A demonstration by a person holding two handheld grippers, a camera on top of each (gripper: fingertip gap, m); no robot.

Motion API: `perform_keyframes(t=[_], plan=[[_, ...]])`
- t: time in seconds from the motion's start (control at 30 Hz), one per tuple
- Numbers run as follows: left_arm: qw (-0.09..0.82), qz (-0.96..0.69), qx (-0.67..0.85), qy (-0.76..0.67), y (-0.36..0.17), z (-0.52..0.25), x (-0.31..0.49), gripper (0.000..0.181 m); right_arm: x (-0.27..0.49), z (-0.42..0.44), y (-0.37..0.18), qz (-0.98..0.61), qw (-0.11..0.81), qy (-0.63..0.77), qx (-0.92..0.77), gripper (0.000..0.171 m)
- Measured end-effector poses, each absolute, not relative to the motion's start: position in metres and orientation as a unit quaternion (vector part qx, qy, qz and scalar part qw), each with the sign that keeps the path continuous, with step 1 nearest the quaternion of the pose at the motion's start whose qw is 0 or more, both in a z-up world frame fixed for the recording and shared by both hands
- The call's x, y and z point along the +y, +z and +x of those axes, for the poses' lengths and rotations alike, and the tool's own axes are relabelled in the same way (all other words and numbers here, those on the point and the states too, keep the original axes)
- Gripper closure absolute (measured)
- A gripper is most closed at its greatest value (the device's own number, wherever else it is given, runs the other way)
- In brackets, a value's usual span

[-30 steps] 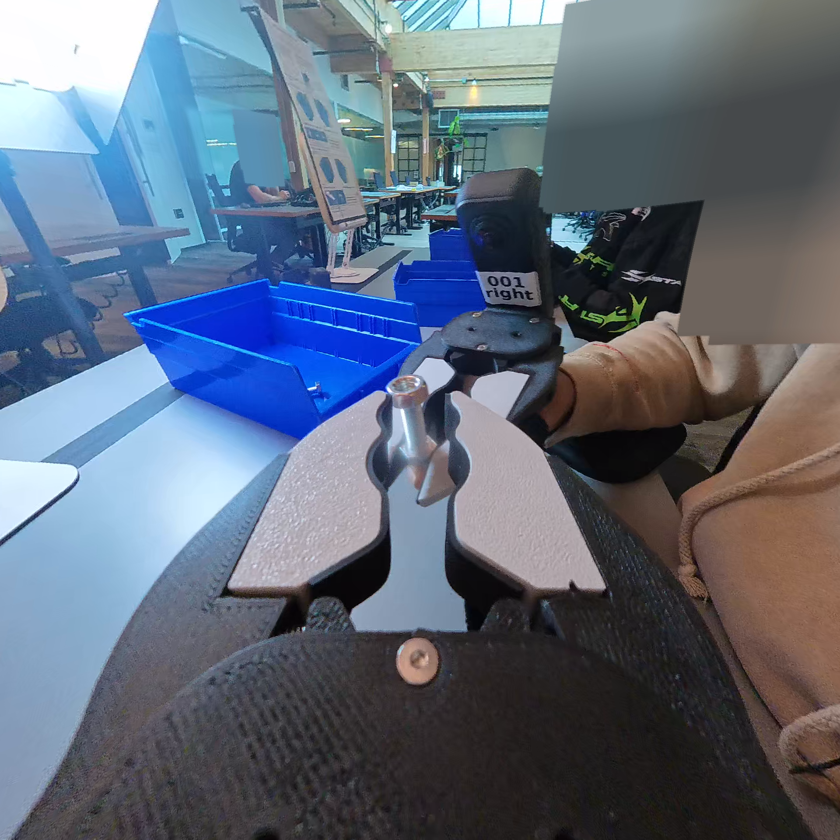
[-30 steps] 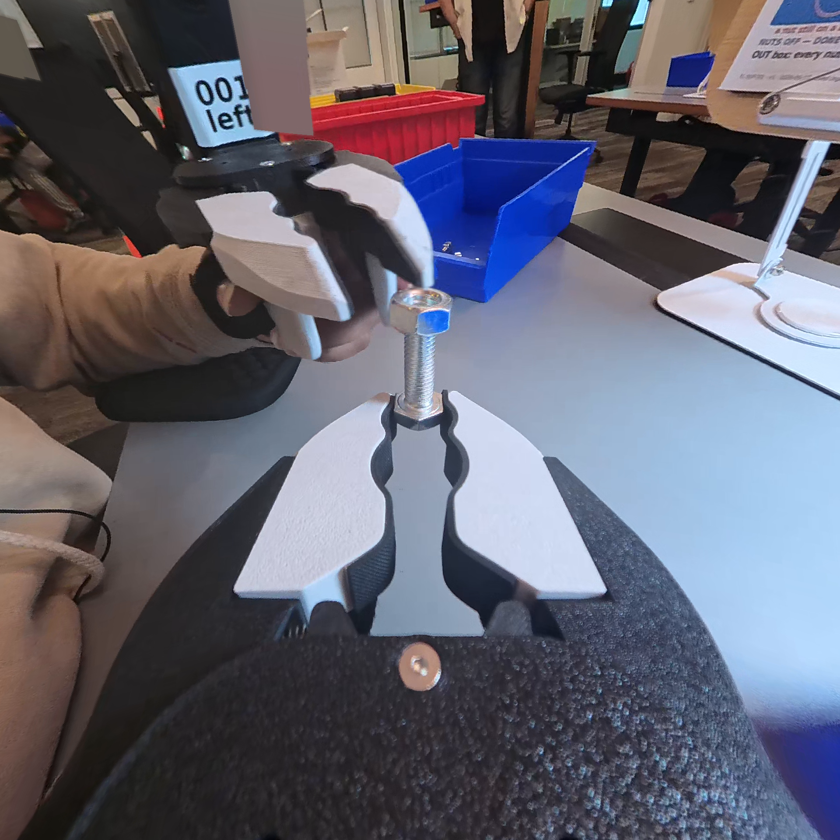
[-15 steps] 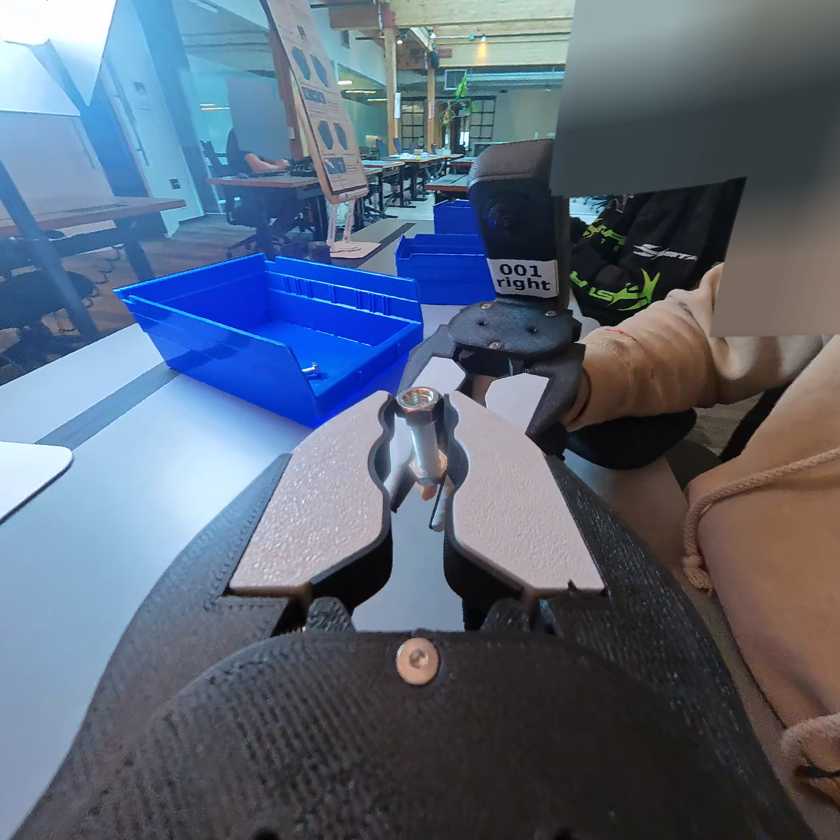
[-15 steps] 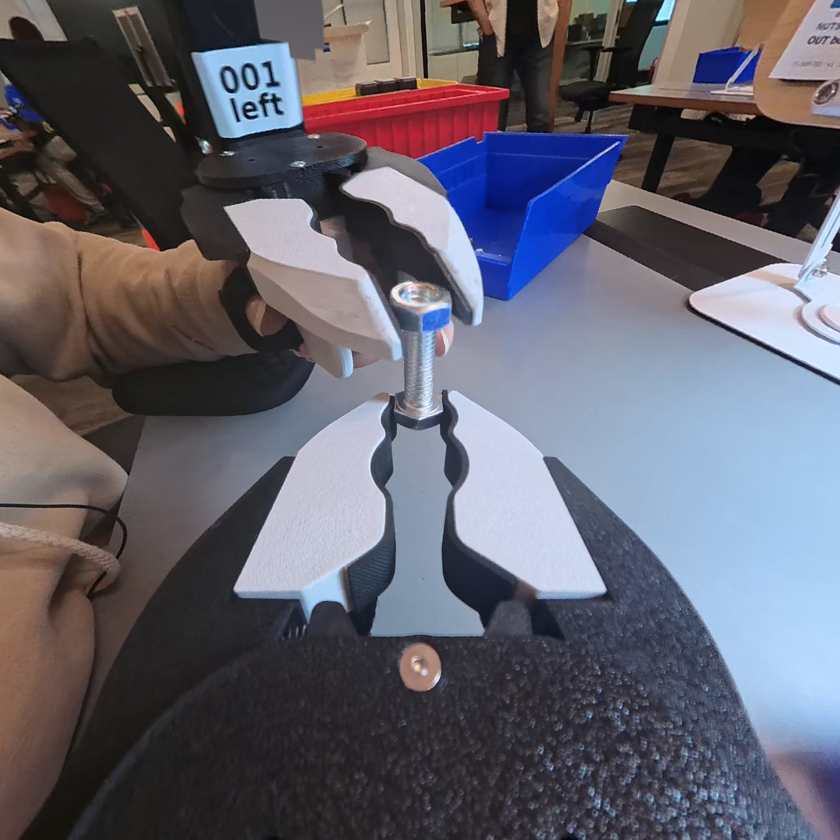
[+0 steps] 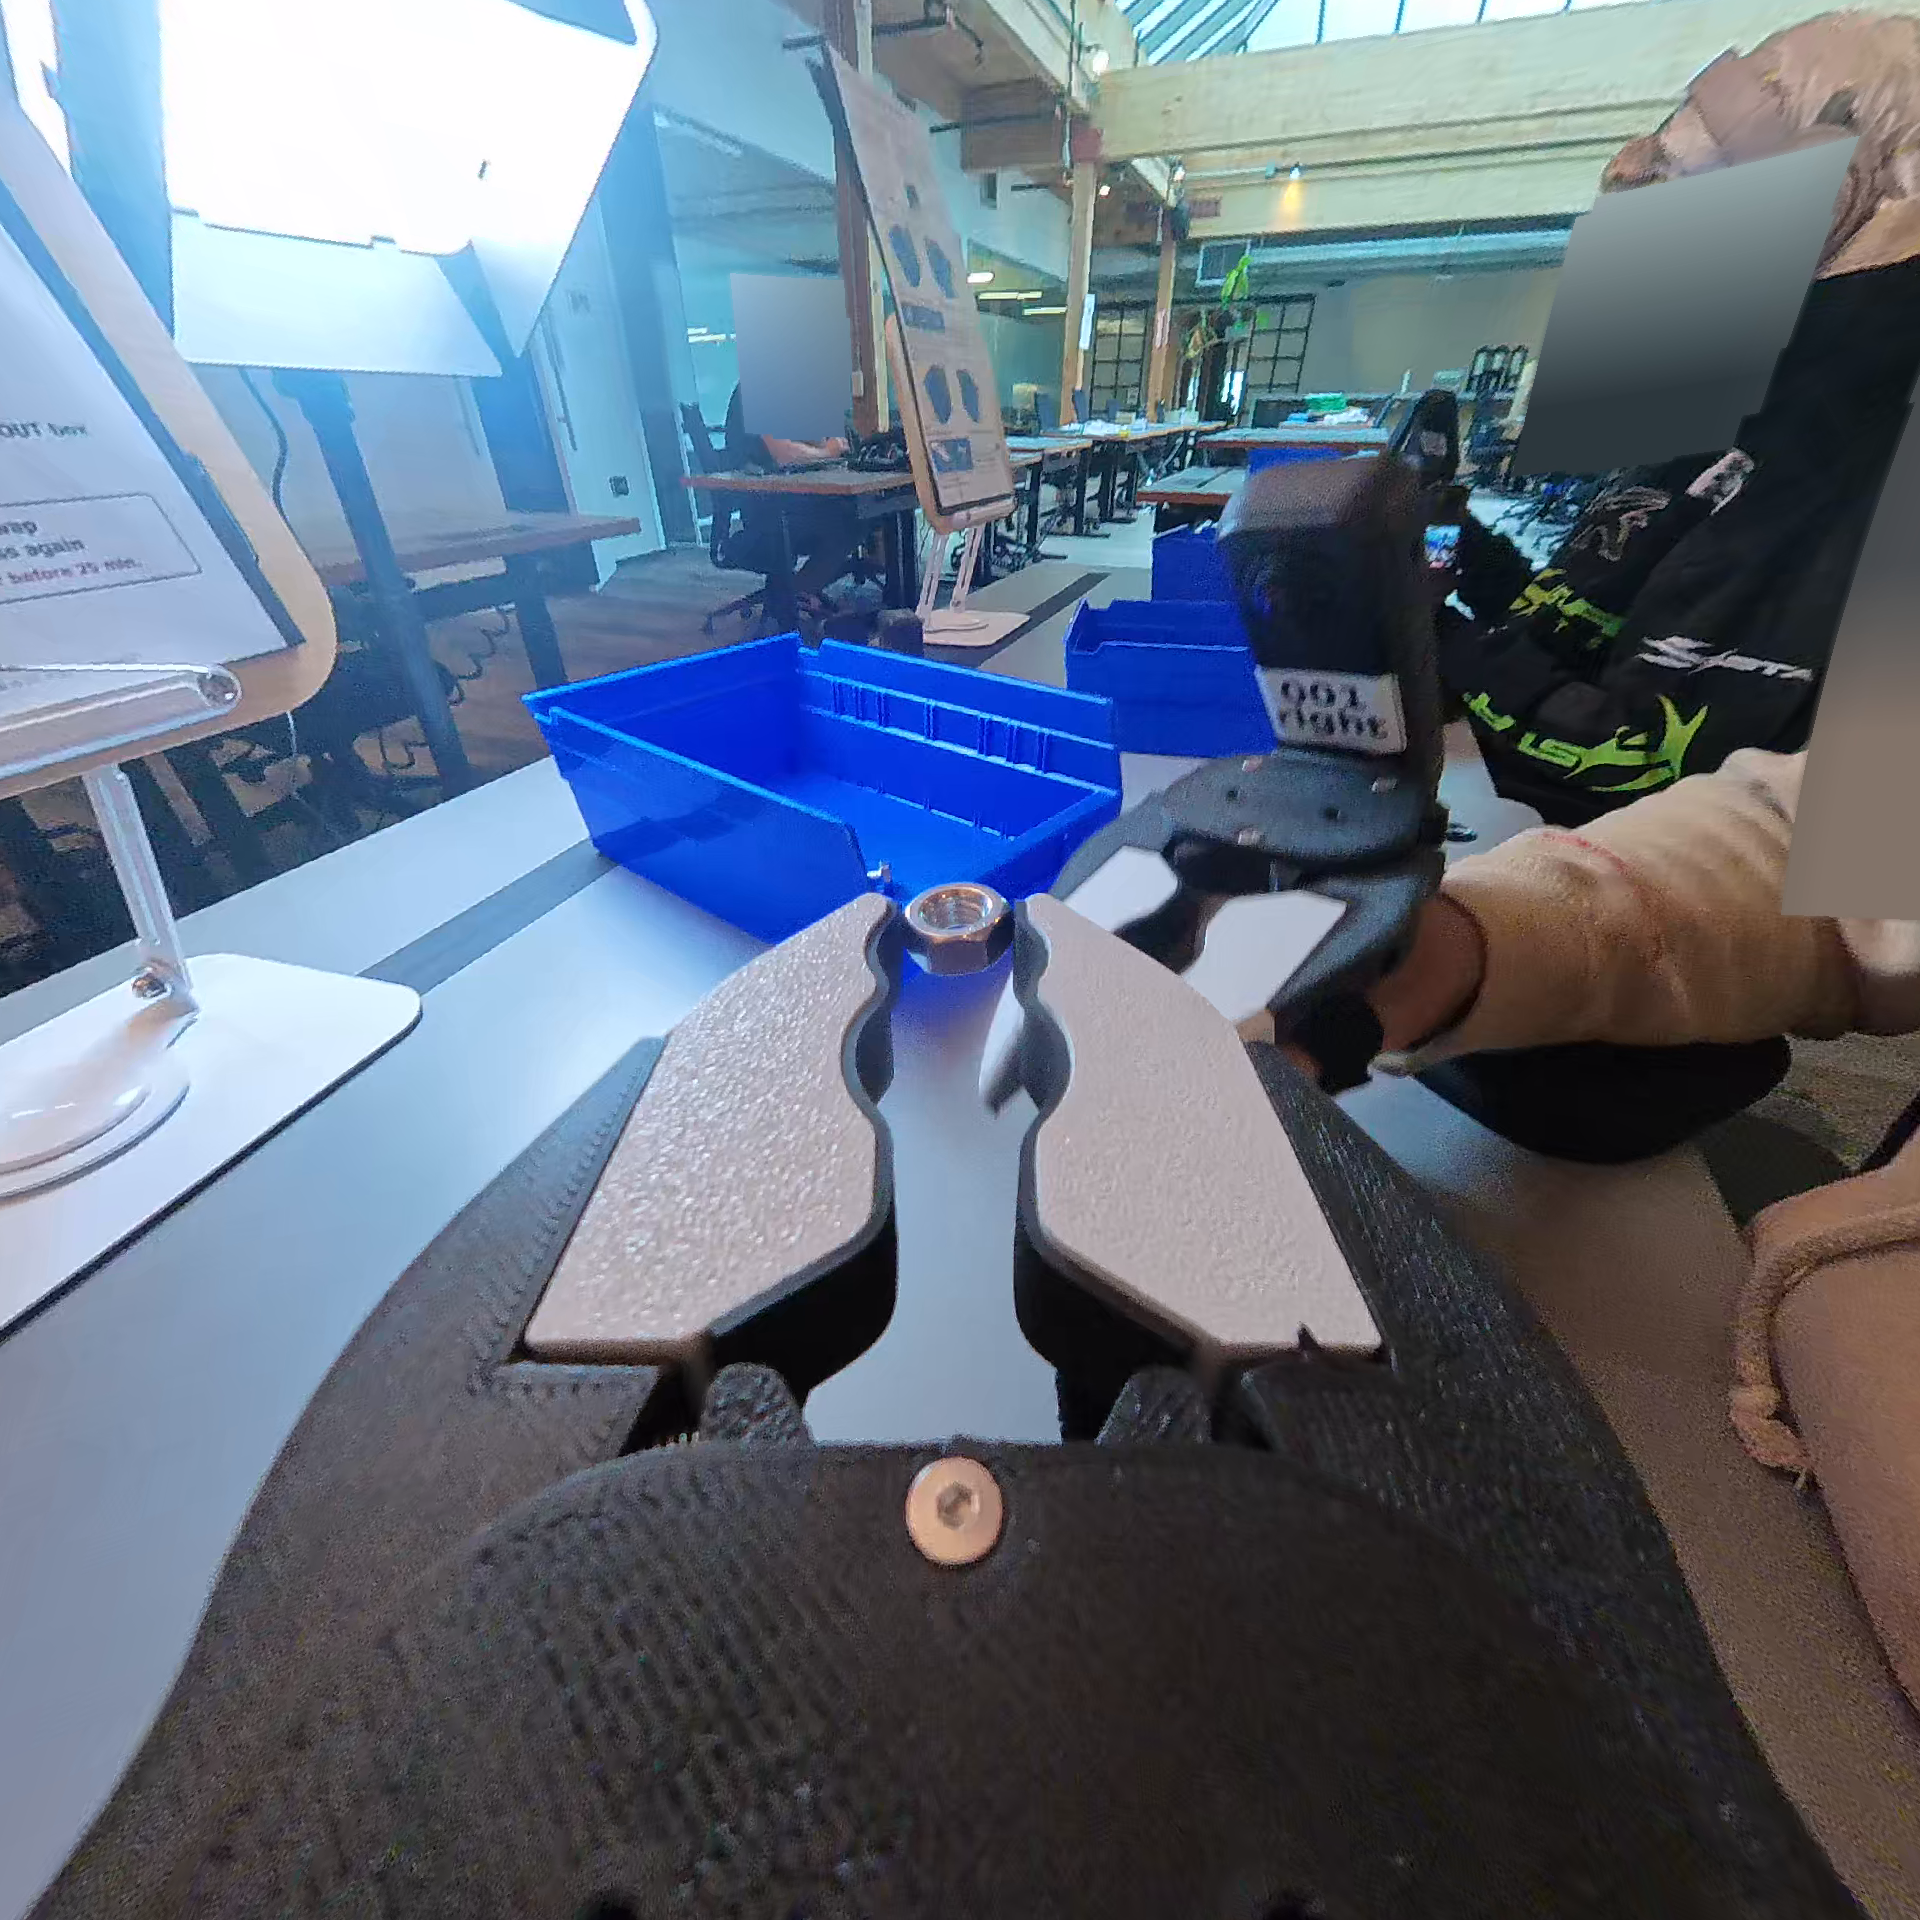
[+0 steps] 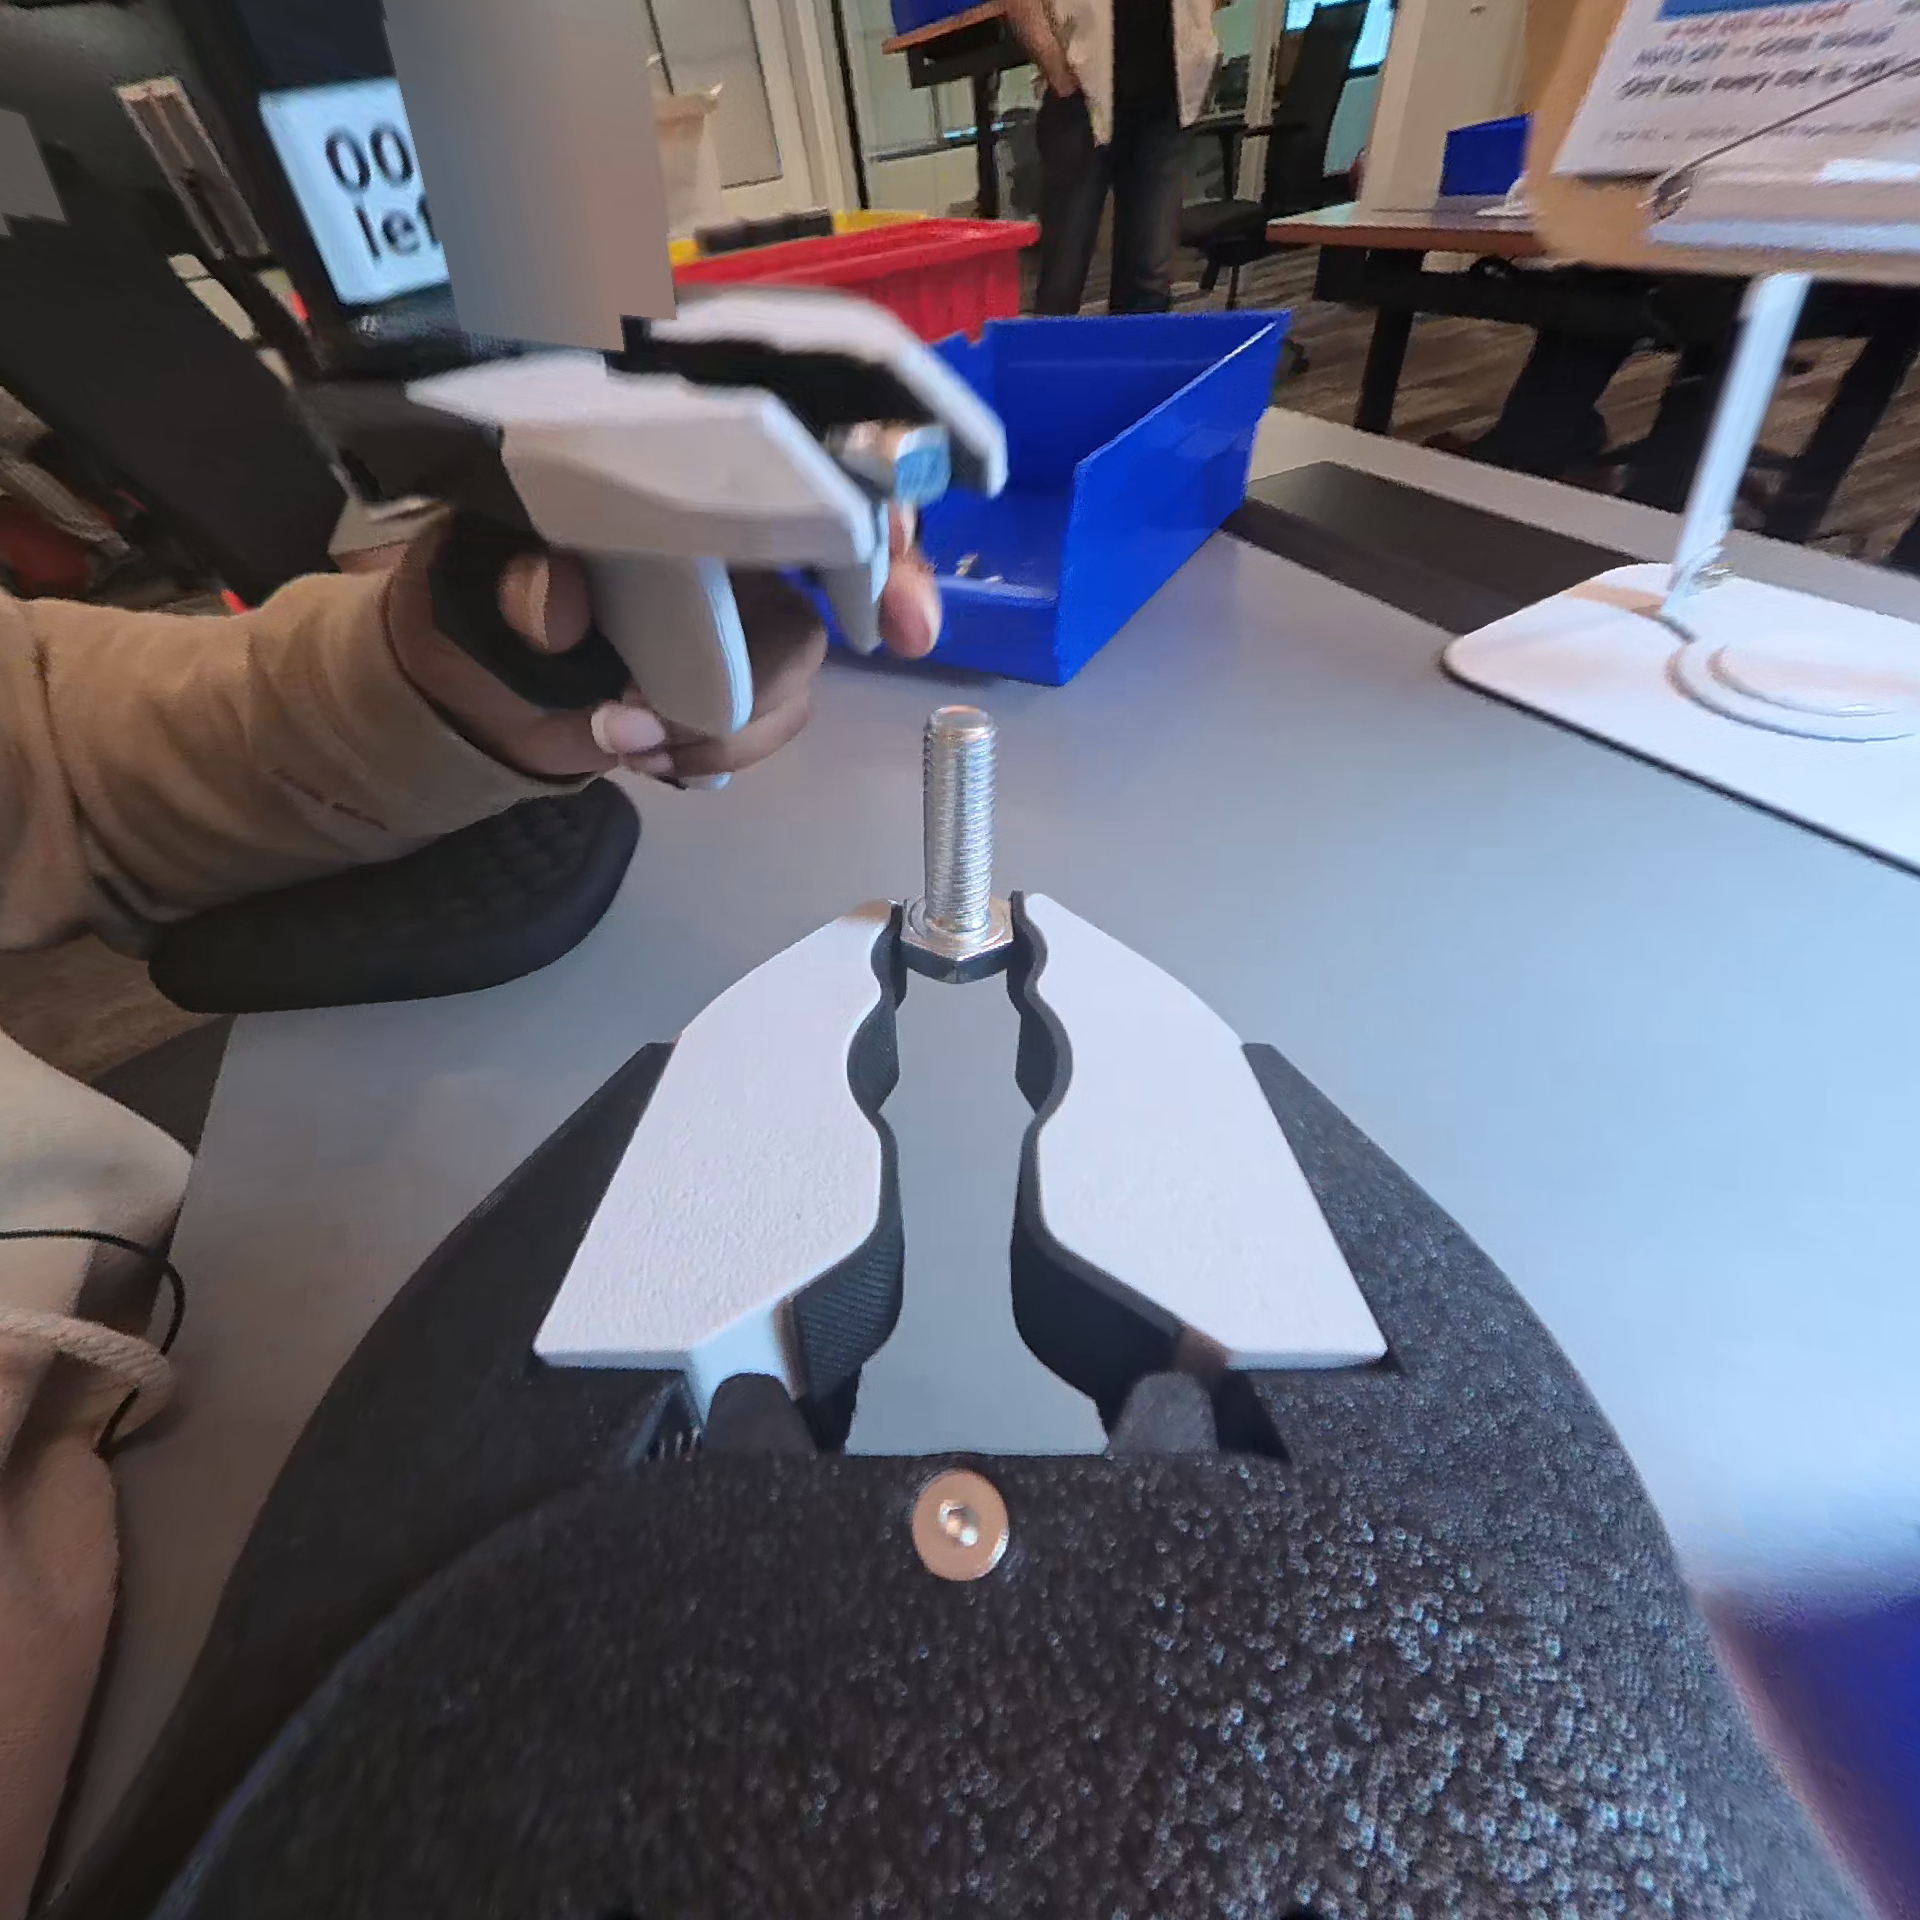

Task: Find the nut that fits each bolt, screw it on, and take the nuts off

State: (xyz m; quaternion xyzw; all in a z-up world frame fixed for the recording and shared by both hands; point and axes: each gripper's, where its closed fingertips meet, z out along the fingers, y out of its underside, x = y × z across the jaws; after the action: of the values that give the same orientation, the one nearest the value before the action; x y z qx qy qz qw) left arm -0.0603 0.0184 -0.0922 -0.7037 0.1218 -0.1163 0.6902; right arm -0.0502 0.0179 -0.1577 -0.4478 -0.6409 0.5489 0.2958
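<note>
Above the grey table (image 6: 1351, 935), left tongs (image 5: 954, 940) clamp a nut (image 5: 956, 927), right tongs (image 6: 954, 940) seemingly a bolt (image 6: 959, 831).

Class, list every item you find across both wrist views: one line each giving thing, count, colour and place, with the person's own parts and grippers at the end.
nut: one, silver, pinched at the left gripper's tips, off the bolt
bolt: one, silver, upright, head clamped at the right gripper's tips, thread bare
blue bin: one, blue, on the table beyond the grippers, small metal parts inside
farther blue bins: at least two, blue, behind it
red bin: one, red, background
sign stand: one, white base, table edge
table: one, grey
sleeves: two, beige
hand: on the left gripper's handle
left gripper: shut on the nut
right gripper: shut on the bolt
</note>
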Motion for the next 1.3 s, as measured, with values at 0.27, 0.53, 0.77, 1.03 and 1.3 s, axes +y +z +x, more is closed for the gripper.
perform_keyframes(t=[0.27, 0.53, 0.77, 1.03, 1.3], plan=[[0.668, -0.726, 0.122, -0.111, -0.113, -0.068, 0.025, 0.161, 0.203, -0.039, -0.119, -0.577, 0.384, 0.367, -0.621, 0.153], [0.673, -0.722, 0.135, -0.086, -0.116, -0.069, 0.024, 0.161, 0.338, -0.011, -0.232, -0.754, 0.108, 0.085, -0.643, 0.152], [0.664, -0.729, 0.139, -0.088, -0.123, -0.068, 0.026, 0.161, 0.348, -0.001, -0.261, -0.761, 0.044, 0.02, -0.647, 0.152], [0.665, -0.728, 0.146, -0.082, -0.125, -0.065, 0.027, 0.161, 0.346, -0.004, -0.25, -0.757, 0.075, 0.046, -0.647, 0.146], [0.668, -0.725, 0.161, -0.041, -0.129, -0.063, 0.031, 0.161, 0.155, -0.046, -0.112, -0.559, 0.243, 0.42, -0.672, 0.14]])
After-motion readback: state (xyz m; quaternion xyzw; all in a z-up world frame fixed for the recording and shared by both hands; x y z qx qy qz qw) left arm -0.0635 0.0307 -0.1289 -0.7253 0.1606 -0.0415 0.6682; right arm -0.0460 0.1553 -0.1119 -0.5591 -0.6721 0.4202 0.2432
